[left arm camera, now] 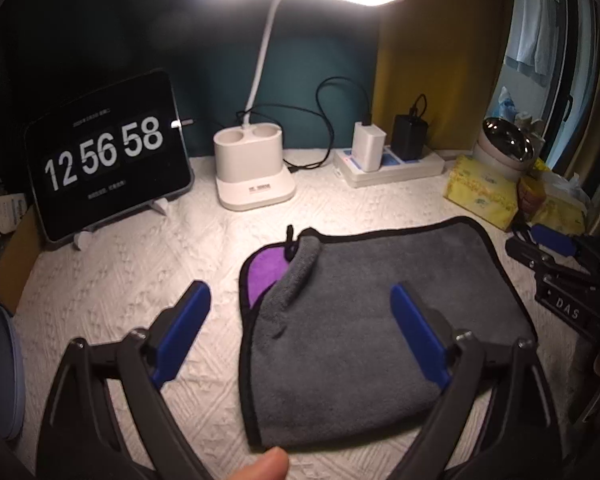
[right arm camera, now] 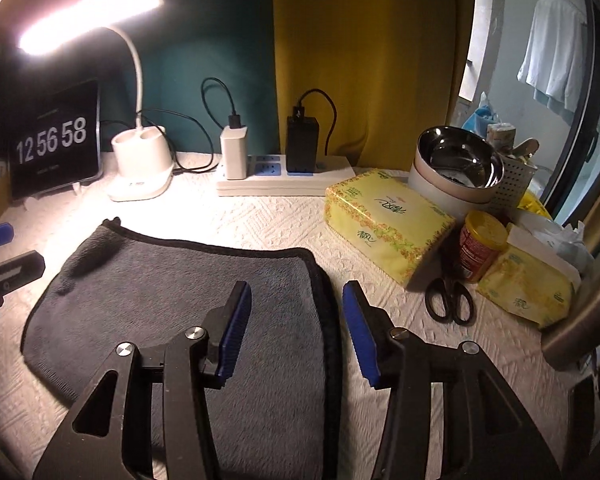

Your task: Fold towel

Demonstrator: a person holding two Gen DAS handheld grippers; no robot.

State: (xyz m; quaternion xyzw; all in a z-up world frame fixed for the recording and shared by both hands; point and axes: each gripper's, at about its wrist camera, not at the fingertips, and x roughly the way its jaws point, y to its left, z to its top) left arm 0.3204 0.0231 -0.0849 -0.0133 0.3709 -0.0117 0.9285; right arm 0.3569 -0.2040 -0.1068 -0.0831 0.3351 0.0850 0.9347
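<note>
On the white quilted table cover [left arm camera: 148,280] lies the grey towel [left arm camera: 380,320], folded over with black piping round its edge; it sits in the middle of the surface, nearer the right side. At its far left corner the top layer is turned back, baring a purple underside [left arm camera: 264,276] and a small black hanging loop [left arm camera: 289,240].

Over the towel's left edge the left gripper [left arm camera: 300,296] hangs with its blue pads spread wide and nothing between them: the left pad [left arm camera: 184,332] is over bare cloth cover, the right pad over the grey pile. A thumb tip [left arm camera: 266,466] shows at the near edge of that view.

Above the towel's right edge the right gripper [right arm camera: 297,292] is also spread apart and empty, one pad over the towel, the other over the cover just right of the piping.

Along the far edge, from left to right, stand a tablet clock [left arm camera: 108,156] reading 12 56 58, a lit white desk lamp [left arm camera: 256,172] on its holder base, and a power strip [right arm camera: 276,180] with a white charger [right arm camera: 233,152] and a black charger [right arm camera: 302,146] plugged in. Further right are a yellow tissue pack [right arm camera: 388,224], a steel bowl [right arm camera: 456,160] on a pale pot, a red can with a yellow lid [right arm camera: 480,248], black scissors [right arm camera: 448,300] and a second yellow tissue pack [right arm camera: 528,288] near the right rim.
</note>
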